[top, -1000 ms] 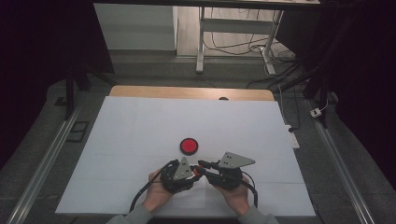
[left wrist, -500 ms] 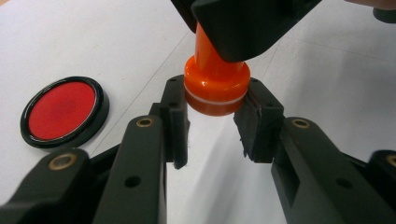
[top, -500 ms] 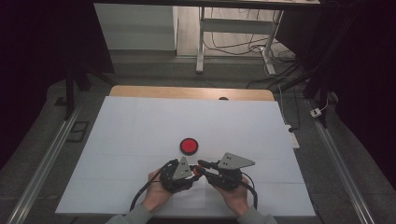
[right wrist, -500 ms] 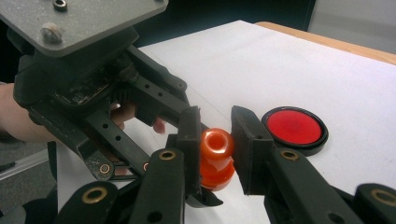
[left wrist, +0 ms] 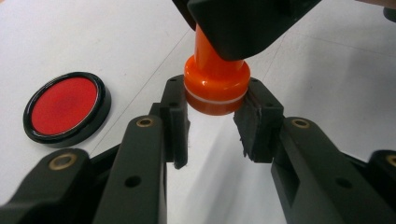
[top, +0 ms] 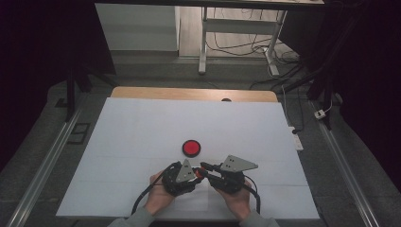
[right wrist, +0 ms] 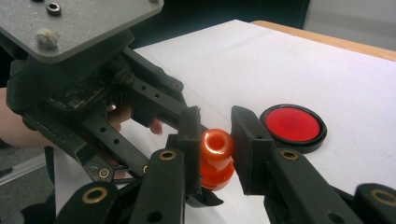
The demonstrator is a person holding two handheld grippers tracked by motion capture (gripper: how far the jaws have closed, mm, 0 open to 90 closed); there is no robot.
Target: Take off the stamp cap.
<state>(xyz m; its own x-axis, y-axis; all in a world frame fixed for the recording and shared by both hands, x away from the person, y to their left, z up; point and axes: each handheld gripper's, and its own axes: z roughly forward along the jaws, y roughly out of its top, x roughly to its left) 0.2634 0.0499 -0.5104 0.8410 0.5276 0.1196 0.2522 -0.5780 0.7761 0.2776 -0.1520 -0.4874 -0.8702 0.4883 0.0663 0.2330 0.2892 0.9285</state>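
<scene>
Near the front edge of the white tabletop (top: 142, 142), the 2 tools meet tip to tip over a small orange stamp (left wrist: 215, 83), a glossy piece with a wide round base, a thin pale band around it and a narrower knobbed handle. The left tool (left wrist: 212, 123) has its jaws closed against the wide base, one pad pressing on each side, as the left gripper view shows. The right tool (right wrist: 215, 140) is clamped on the rounded handle end, its 2 pads tight against the knob in the right gripper view. The stamp hangs between both tools, just above the tabletop rather than resting on it. A round red ink pad (top: 191, 148) in a black rim lies flat on the tabletop just beyond the tools, apart from the stamp. A hand (top: 158, 201) grips each tool from the near side, with black cables trailing back.
</scene>
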